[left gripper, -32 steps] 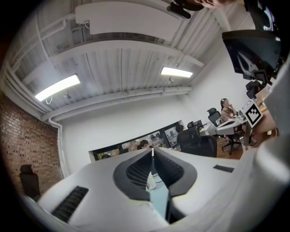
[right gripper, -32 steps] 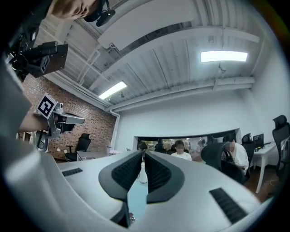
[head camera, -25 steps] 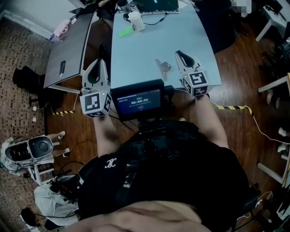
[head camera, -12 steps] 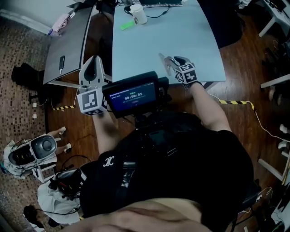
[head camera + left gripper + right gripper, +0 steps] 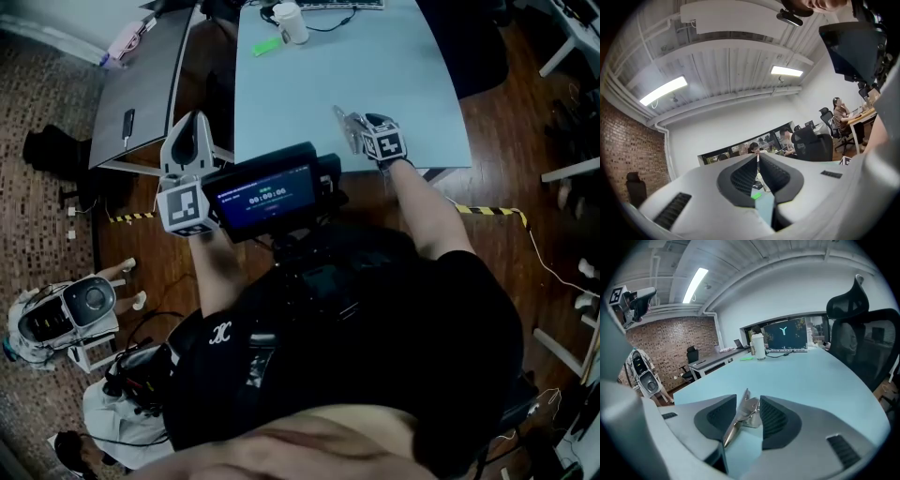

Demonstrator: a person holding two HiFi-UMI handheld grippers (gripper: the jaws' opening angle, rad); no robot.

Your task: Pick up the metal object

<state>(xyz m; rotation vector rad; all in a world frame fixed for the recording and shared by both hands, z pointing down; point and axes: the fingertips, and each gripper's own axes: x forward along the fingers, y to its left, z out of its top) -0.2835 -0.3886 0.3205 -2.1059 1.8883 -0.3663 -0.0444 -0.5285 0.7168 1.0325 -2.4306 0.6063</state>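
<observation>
While the right gripper (image 5: 749,405) sits low over the pale blue table (image 5: 820,380), its 2 jaws are drawn in on the metal object (image 5: 740,418), a shiny clip that stands between the ribbed pads (image 5: 772,417). The pads look to touch it on both sides. 1 long lever of the clip slants back from the jaws toward the gripper's body. Whether the clip rests on the table or is raised off it cannot be told.

Ahead of these jaws the table runs on bare. Far along it, a little to the gripper's left, lie a green item (image 5: 746,358) and a white cup (image 5: 759,346), with a lit monitor (image 5: 784,336) just behind the cup. A black chair (image 5: 862,329) stands off the gripper's right side, and a grey desk (image 5: 150,94) well off its left.

The left gripper (image 5: 190,141) hangs beyond the table's left edge, tilted upward, well apart from the clip. Its jaws meet at the tips and carry nothing.

1 second ago the clip lay on the table just left of the right gripper, clear of the jaws. Half a second ago the gripper had reached it. Now the jaws enclose it. The left gripper has barely shifted.
</observation>
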